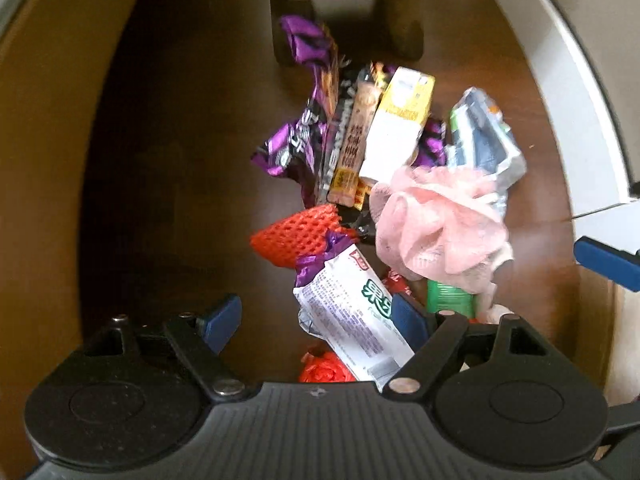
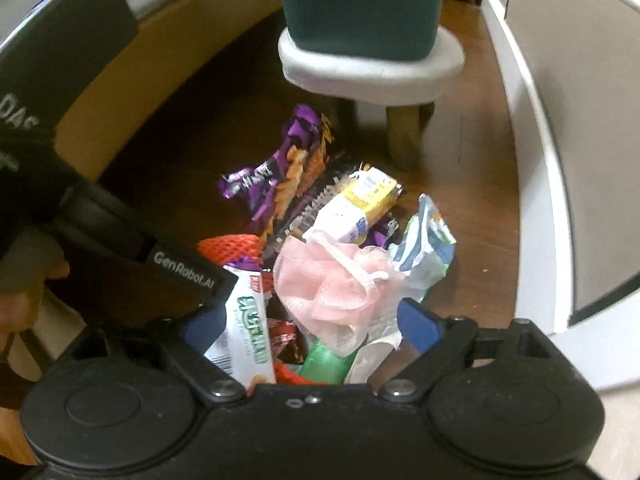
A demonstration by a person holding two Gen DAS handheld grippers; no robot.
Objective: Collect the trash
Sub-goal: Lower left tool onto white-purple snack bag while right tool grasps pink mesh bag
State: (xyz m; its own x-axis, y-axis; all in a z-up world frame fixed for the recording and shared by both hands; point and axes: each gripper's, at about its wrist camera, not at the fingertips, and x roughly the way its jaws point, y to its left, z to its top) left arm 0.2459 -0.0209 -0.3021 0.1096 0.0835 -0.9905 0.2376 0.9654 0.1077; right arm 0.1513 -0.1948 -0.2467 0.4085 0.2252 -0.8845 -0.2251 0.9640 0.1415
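A heap of trash lies on the brown wooden floor (image 1: 180,160): purple wrappers (image 1: 304,64), a yellow and white carton (image 1: 400,120), a pink mesh puff (image 1: 436,224), an orange foam net (image 1: 300,232), a white wrapper with green letters (image 1: 352,312) and a green item (image 1: 448,296). My left gripper (image 1: 316,316) is open just above the white wrapper, which lies between its fingers. My right gripper (image 2: 312,324) is open over the same heap, above the white wrapper (image 2: 248,328), the green item (image 2: 324,360) and the pink puff (image 2: 332,280). The left gripper's body (image 2: 180,272) shows at left there.
A low white stool (image 2: 372,64) with wooden legs stands behind the heap and bears a dark teal bin (image 2: 360,4). A white wall or door edge (image 2: 540,160) curves along the right. A tan panel (image 2: 160,60) is at left.
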